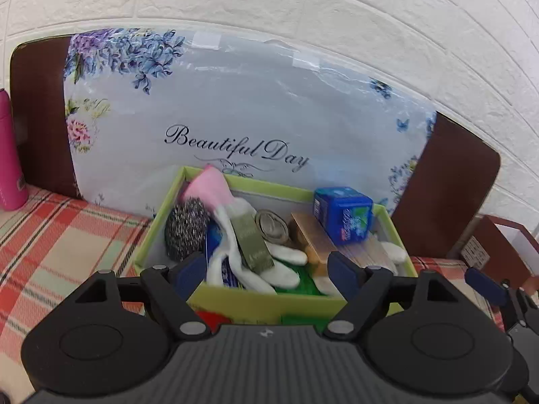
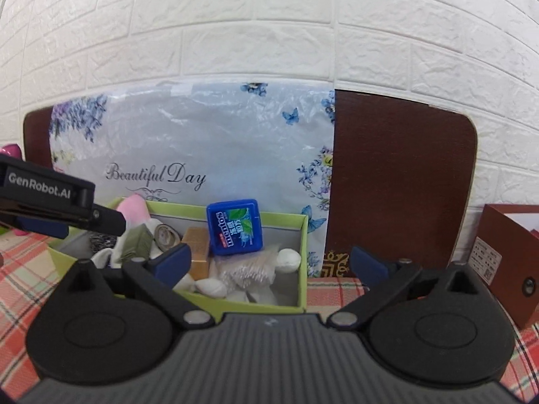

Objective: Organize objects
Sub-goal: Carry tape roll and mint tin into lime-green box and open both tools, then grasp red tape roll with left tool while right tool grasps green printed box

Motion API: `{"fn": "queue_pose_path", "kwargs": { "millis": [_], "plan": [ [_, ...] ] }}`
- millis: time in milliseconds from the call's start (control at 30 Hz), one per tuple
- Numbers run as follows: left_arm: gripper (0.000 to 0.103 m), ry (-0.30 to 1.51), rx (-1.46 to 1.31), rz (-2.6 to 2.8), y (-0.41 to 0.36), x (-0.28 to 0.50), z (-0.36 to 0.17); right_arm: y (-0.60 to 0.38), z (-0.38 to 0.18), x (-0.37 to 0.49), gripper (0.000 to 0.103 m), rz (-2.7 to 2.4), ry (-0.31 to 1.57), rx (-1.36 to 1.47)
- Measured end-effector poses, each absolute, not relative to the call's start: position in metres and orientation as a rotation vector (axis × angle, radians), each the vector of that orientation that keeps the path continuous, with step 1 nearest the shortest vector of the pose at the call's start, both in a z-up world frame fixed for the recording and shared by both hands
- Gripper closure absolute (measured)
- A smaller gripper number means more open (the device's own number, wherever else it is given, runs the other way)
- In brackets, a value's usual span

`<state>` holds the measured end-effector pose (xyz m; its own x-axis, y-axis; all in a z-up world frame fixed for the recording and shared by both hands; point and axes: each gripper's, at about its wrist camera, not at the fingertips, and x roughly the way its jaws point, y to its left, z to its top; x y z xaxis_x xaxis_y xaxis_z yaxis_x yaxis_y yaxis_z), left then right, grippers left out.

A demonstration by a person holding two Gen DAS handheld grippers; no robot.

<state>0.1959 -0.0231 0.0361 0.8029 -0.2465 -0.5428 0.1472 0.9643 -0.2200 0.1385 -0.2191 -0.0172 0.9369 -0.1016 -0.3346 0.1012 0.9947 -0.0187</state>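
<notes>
Inside one green box [image 1: 161,222]: one Mentos tin [image 1: 343,214] (blue), one scourer [image 1: 187,227].

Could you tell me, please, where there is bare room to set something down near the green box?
Bare checked cloth lies left of the green cardboard box, toward the pink bottle, and right of it, before the brown carton. Inside, the left is crowded; its right corner shows some bare floor.

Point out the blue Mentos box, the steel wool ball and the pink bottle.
blue Mentos box [image 2: 234,227], right wrist view, printed front face.
steel wool ball [image 1: 186,229], left wrist view, rounded middle.
pink bottle [image 1: 8,155], left wrist view, body.
</notes>
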Motion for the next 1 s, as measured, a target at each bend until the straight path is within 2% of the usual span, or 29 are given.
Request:
{"fn": "queue_pose_path", "kwargs": {
  "millis": [333, 667, 1000],
  "plan": [
    [0.02, 0.64, -0.177, -0.184, -0.024, 0.14, 0.027, -0.212, -0.016, 0.078, 0.0, -0.093, 0.379, 0.051],
    [0.02, 0.742, -0.201, -0.119, 0.005, 0.113, -0.012, -0.187, -0.05, 0.052, 0.0, -0.067, 0.51, 0.041],
    [0.02, 0.77, -0.256, -0.019, 0.048, 0.118, -0.025, -0.145, -0.063, 0.102, 0.015, -0.018, 0.545, -0.045]
  ]
}}
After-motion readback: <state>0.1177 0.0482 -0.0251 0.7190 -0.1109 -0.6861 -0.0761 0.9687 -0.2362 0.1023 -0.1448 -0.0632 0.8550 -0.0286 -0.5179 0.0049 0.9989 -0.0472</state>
